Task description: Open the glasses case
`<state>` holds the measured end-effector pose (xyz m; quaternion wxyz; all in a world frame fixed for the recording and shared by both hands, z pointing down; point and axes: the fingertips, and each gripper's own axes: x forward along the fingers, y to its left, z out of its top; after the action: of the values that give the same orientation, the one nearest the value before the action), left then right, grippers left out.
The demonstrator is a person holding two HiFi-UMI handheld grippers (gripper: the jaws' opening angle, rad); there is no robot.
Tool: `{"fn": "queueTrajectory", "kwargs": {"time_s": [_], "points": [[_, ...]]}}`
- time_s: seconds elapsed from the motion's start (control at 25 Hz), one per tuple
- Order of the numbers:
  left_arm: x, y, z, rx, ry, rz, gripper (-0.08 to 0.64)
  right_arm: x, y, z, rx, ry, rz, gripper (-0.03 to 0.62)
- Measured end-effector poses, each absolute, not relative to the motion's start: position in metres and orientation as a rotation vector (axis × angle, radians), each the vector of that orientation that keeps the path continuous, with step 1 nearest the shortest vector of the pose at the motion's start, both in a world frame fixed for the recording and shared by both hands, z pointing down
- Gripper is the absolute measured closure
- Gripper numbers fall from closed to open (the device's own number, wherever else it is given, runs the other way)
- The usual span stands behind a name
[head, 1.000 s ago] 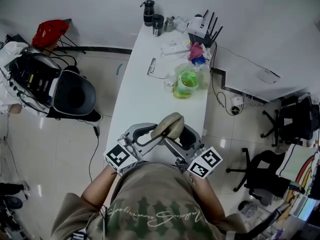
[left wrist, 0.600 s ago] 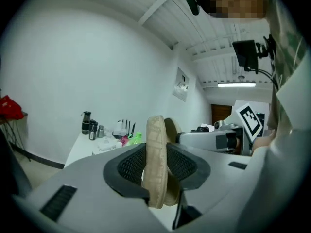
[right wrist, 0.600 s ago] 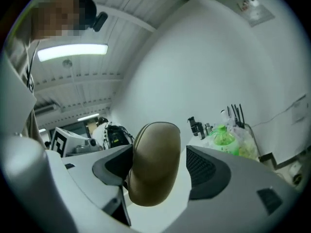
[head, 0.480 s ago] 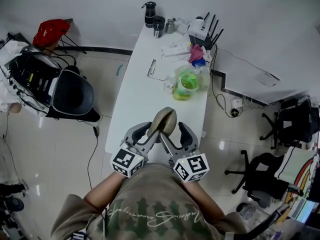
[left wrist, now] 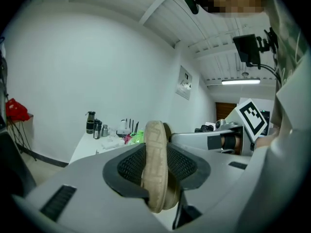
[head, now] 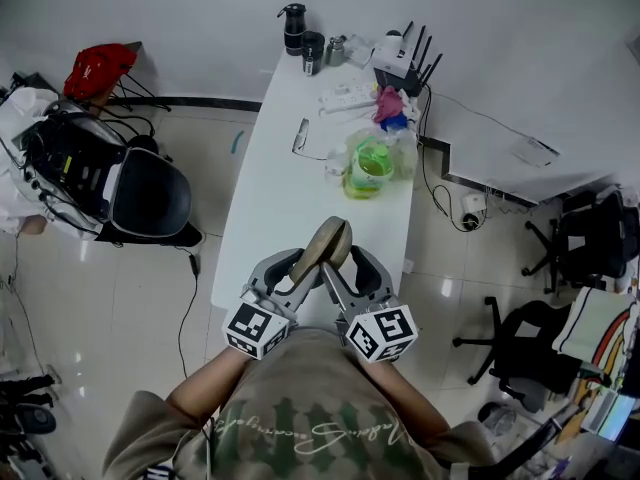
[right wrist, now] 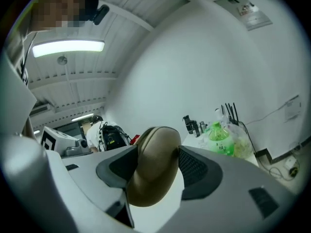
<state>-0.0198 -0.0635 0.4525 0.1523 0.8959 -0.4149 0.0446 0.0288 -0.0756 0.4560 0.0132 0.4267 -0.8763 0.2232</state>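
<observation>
Glasses case [head: 327, 246] is held in the air over the near end of the counter [head: 280, 183], tilted, with a gripper on each side. The left gripper [head: 298, 266] pinches its woven rim edge-on. The right gripper [head: 348, 266] has just been closing, and its pads now press the rounded shell. That smooth curve could squirt free when the halves are pulled apart. The case would then probably drop to the counter or the floor.

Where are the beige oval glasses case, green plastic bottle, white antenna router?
beige oval glasses case [head: 325, 243], head view, shell
green plastic bottle [head: 368, 168], head view, body
white antenna router [head: 392, 63], head view, housing
</observation>
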Motion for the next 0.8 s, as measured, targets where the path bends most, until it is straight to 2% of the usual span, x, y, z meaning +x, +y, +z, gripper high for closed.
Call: {"fn": "queueTrajectory", "kwargs": {"time_s": [0.44,0.8], "points": [[-0.007,-0.056,0.456,2.643,-1.248,0.228,0.420,0.040,-0.074,0.462,1.514,-2.672,1.049,0.327],[-0.007,-0.052,0.451,2.592,-1.198,0.124,0.419,0.045,-0.073,0.461,1.472,-2.736,1.014,0.329]]}}
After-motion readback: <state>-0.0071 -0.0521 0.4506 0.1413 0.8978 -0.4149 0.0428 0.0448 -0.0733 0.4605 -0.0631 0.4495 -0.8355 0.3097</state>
